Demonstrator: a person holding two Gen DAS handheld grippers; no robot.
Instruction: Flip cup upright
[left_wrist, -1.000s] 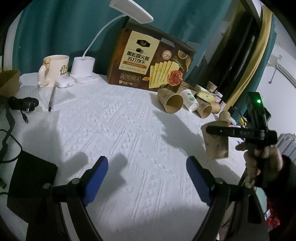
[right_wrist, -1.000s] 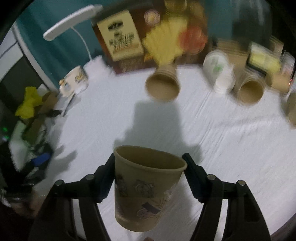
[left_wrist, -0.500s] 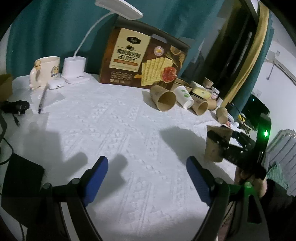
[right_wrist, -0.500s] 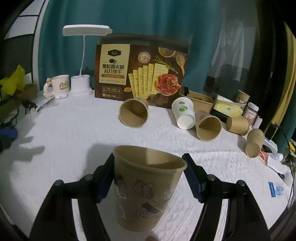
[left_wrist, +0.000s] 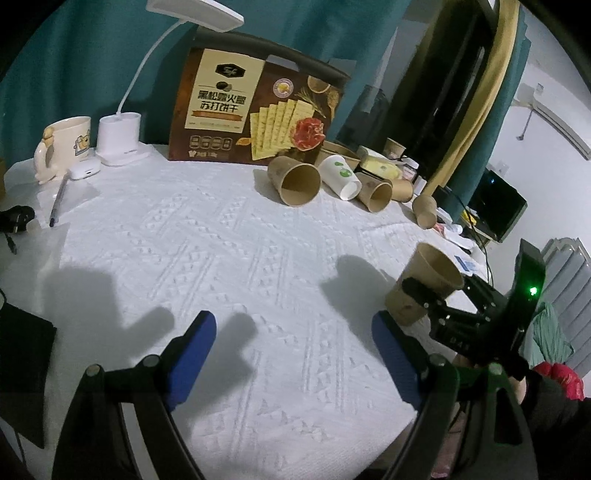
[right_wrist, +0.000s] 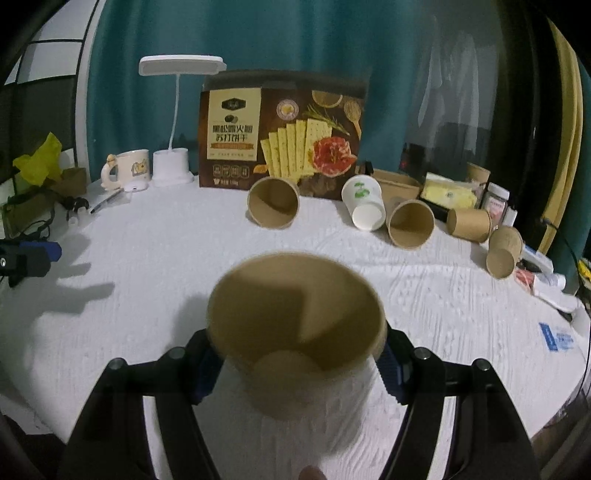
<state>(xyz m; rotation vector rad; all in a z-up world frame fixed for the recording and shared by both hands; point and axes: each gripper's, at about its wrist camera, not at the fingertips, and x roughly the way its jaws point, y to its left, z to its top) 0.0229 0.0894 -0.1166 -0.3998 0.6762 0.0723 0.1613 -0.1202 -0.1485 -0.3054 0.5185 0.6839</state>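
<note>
A brown paper cup with printed figures sits between the blue pads of my right gripper, which is shut on it. Its mouth faces up and tips toward the right wrist camera, so I look into it. In the left wrist view the same cup leans near the table's right edge, held low over the white cloth by the right gripper. I cannot tell whether its base touches the cloth. My left gripper stands open over the cloth with nothing between its fingers.
Several paper cups lie on their sides at the back: a brown one, a white one with green print, another brown one. Behind them stand a cracker box, a white lamp and a mug.
The right gripper has come down toward the cloth with the cup, and the cup's mouth has tipped toward its camera. The left gripper has shifted sideways a little, still open.
</note>
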